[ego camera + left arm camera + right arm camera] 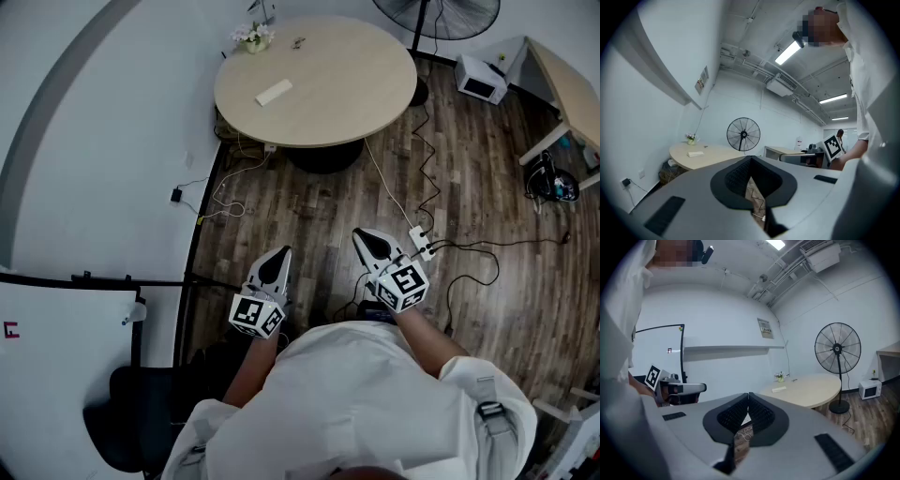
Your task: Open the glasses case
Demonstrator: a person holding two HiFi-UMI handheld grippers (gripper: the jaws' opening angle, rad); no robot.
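The glasses case is a pale flat box lying shut on the round wooden table, far ahead of me. It also shows small in the left gripper view as the case and in the right gripper view as the case. My left gripper and right gripper hang over the wooden floor close to my body, well short of the table. Both are shut with nothing between the jaws; the tips of the left gripper and of the right gripper meet.
A small pot of flowers stands at the table's far edge. A standing fan is behind the table, a microwave sits on the floor, and a second desk is at the right. A power strip and cables cross the floor; a black chair is at my left.
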